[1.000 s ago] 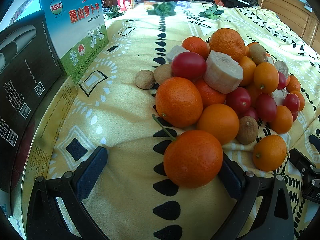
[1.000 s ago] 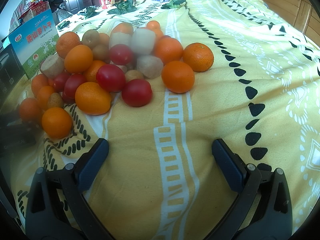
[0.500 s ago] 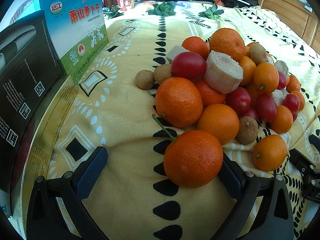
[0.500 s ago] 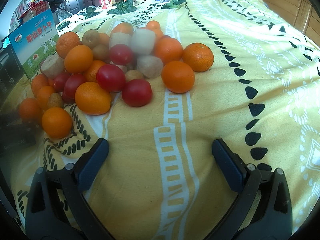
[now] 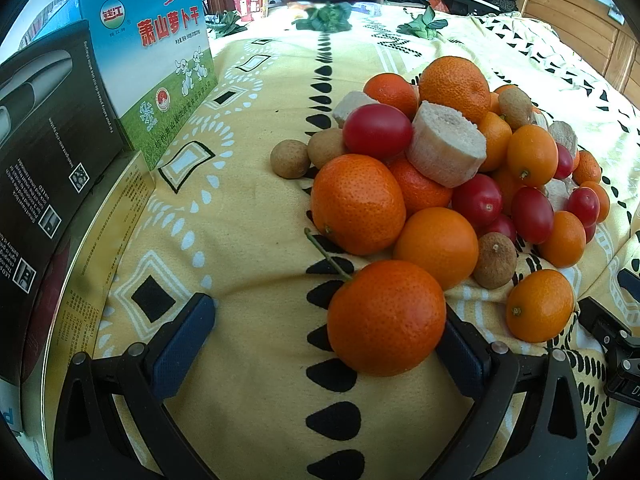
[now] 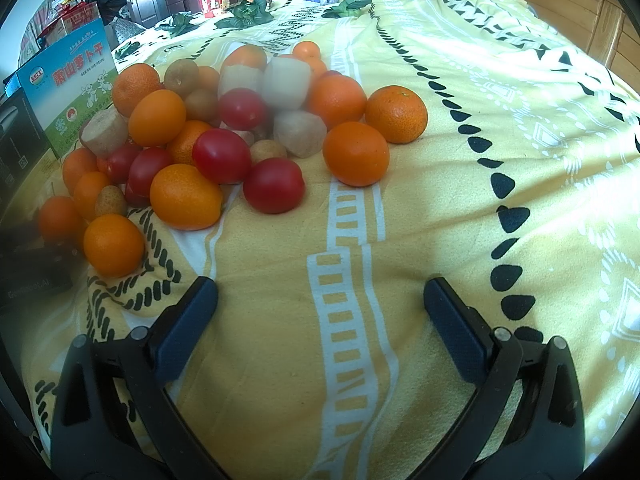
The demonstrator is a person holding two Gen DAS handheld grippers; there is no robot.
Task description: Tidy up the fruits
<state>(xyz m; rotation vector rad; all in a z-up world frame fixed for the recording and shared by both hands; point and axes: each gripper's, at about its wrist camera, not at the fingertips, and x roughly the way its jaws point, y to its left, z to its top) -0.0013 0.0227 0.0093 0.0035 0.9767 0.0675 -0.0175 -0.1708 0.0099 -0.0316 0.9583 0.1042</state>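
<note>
Our worry is the heap (image 5: 460,168): kumquats, cherry tomatoes, longans and banana slices lean on one another atop a soft yellow bedspread (image 5: 248,208), so nudging one piece could send others rolling. Our left gripper (image 5: 326,338) stands wide apart, the stemmed kumquat (image 5: 386,316) between its fingers, against the right one. Our right gripper (image 6: 320,320) is also spread, over bare cloth, with the pile far and to its left.

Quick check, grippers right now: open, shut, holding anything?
Left gripper: open, holding nothing; an orange sits against its right finger.
Right gripper: open, empty, over bare yellow bedspread.
</note>
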